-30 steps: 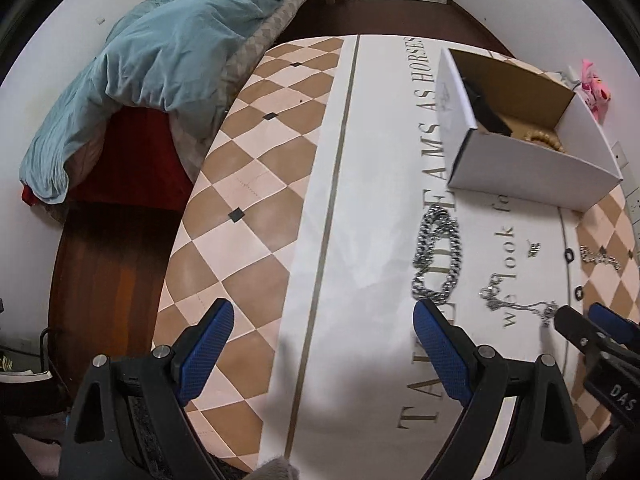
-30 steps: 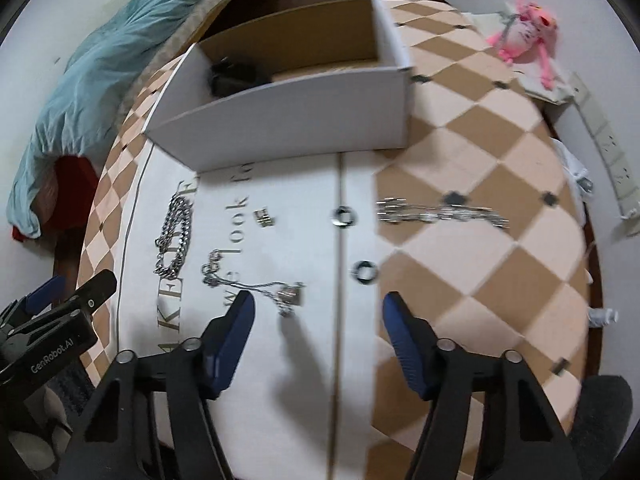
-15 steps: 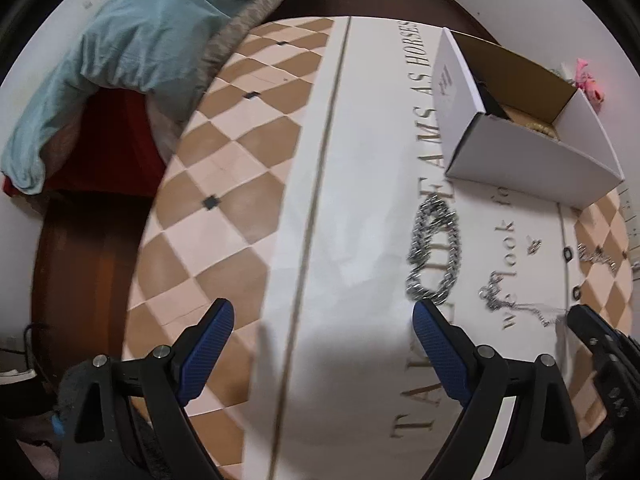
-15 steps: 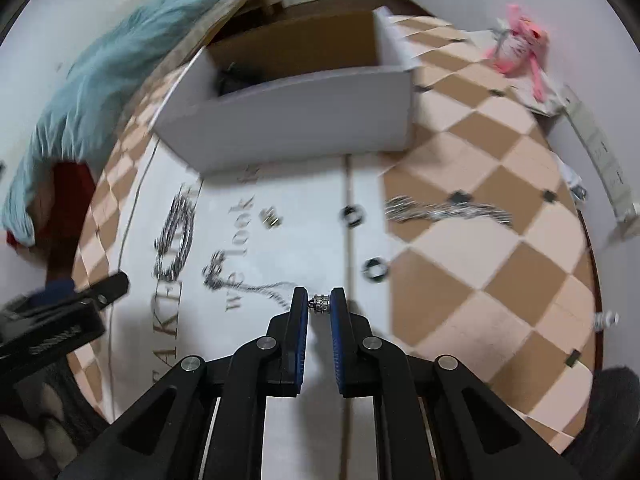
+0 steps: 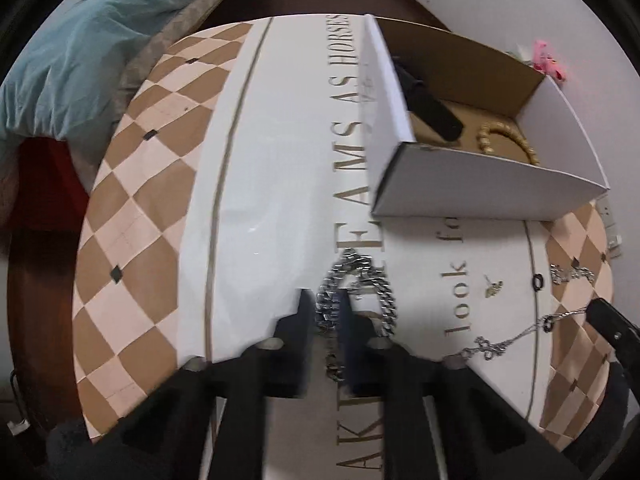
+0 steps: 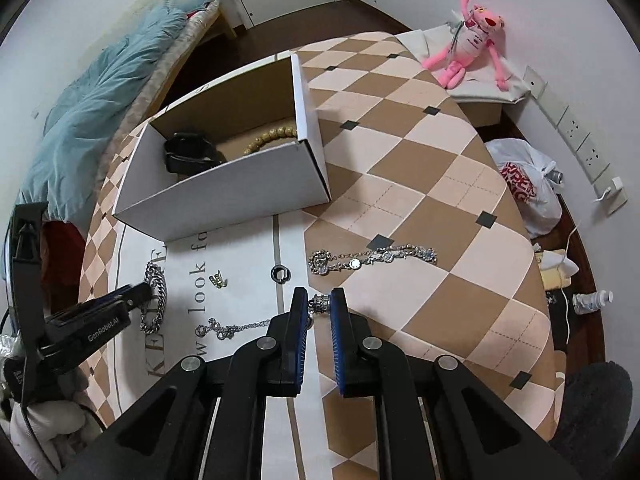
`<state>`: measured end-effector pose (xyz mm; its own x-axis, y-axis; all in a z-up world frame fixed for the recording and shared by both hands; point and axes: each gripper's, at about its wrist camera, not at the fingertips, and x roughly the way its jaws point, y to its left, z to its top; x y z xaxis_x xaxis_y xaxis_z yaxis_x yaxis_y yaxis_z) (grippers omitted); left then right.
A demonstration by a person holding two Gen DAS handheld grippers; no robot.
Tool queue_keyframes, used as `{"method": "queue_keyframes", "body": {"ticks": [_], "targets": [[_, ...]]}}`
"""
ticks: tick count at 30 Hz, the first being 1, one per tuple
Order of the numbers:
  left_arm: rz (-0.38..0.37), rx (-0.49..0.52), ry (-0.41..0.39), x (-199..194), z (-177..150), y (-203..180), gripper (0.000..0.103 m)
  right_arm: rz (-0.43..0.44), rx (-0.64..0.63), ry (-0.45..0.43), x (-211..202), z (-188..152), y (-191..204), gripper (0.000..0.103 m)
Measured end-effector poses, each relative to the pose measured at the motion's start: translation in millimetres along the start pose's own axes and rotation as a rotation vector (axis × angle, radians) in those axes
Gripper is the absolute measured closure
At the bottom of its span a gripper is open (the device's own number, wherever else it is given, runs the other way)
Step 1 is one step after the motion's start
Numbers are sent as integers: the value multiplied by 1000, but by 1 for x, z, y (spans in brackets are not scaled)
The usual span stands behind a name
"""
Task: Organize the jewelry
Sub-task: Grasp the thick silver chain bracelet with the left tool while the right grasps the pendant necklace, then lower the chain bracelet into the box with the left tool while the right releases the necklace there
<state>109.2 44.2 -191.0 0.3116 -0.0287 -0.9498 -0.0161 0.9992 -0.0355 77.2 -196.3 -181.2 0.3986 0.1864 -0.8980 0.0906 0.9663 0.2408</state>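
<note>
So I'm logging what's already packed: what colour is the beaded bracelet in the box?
Light tan, wood-like; the beaded bracelet shows best in the right wrist view.

The room is bright with soft, even light. Both views are round and bent like a fish's eye, so the surface [image 5: 248, 184] bulges and the corners go black. The left view is blurry: the left tool [image 5: 326, 316] looks smeared and dark. The right view is sharp. The right tool [image 6: 318, 304] drops a soft gray shadow. The white box [image 6: 240, 196] looks bright.
</note>
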Motion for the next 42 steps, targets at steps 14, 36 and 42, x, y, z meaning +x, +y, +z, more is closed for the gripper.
{"method": "queue_keyframes", "body": {"ticks": [14,36,42], "targets": [[-133,-42,-119,-73,-15,15,97,121,-20,-88,-65,27,12,91],[-262,36,-228,-135,108,-22,97,124,-231,-111,-95,169,77,92],[-272,7,-104,-86,117,-22,97,59,-243,-31,-41,188,73,92]]}}
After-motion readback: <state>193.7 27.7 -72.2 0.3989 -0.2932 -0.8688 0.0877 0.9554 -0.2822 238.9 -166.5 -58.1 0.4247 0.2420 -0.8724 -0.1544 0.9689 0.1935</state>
